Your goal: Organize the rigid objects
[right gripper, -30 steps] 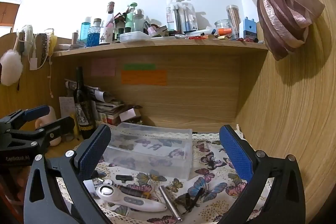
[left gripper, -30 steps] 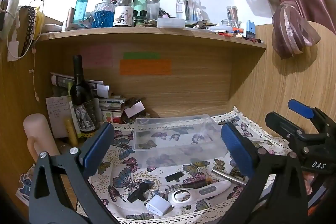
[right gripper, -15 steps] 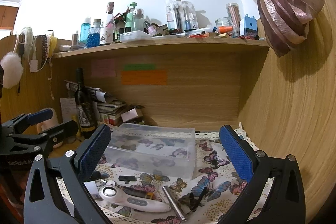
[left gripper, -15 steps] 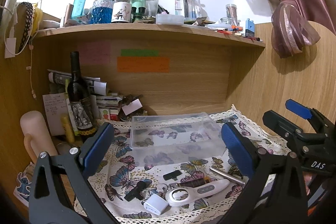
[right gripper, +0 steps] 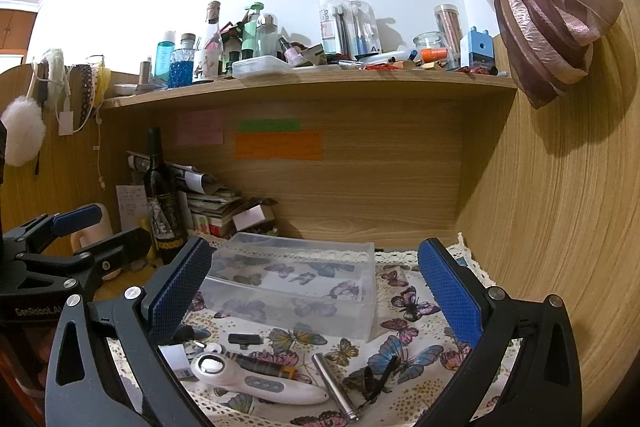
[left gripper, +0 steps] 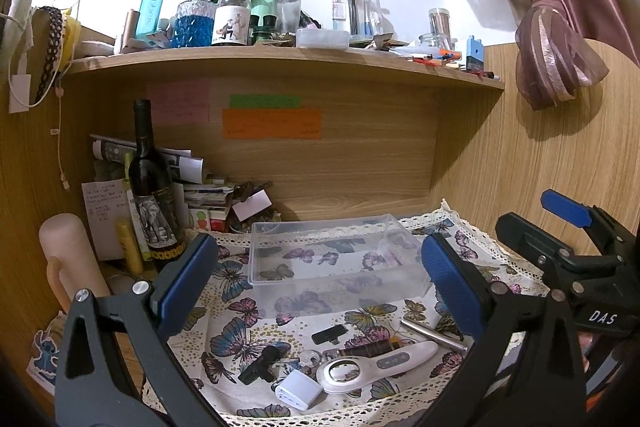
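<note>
Both the left claw (left gripper: 316, 279) and right claw (right gripper: 312, 283) hang spread apart and empty above the tabletop. Nothing seems sorted yet: the clear box (left gripper: 334, 261) holds nothing. Next, one claw likely drops onto a small item, perhaps the metal rod (right gripper: 334, 381).

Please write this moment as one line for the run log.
left gripper: open, empty | right gripper: open, empty | clear box: empty | small items on butterfly cloth: untouched
</note>
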Motion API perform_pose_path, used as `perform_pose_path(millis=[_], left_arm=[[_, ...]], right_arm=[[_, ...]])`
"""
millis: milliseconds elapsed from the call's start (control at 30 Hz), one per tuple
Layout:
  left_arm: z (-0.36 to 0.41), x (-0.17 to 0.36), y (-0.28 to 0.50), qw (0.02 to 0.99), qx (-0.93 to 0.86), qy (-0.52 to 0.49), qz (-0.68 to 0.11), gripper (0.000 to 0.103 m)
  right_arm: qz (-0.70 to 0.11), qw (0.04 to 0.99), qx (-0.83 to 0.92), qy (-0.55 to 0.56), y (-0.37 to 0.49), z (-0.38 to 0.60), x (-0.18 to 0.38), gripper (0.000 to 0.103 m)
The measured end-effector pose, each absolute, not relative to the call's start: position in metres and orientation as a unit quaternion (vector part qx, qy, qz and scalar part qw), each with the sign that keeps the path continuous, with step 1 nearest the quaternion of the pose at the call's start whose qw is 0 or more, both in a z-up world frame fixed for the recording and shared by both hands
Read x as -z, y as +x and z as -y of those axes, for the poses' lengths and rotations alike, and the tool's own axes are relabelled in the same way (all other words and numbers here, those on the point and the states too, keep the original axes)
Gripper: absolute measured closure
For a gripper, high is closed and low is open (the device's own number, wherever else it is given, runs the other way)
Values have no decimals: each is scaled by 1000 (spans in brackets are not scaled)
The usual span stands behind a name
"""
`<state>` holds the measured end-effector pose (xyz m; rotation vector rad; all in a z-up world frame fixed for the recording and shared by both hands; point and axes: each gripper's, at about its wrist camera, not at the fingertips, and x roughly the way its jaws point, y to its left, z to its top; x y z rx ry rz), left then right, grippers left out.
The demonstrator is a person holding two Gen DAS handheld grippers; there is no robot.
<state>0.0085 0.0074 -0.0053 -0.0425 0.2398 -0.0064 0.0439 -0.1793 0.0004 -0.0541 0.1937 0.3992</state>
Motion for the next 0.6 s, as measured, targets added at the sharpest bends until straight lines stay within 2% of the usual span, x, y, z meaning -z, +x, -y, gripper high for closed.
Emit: perform_pose_path(millis=[600], left_arm=[[-6,6,8,993,3,-21,-118,0]], right_arm=[[-94,975,-198,-27,42,179,-1,0]])
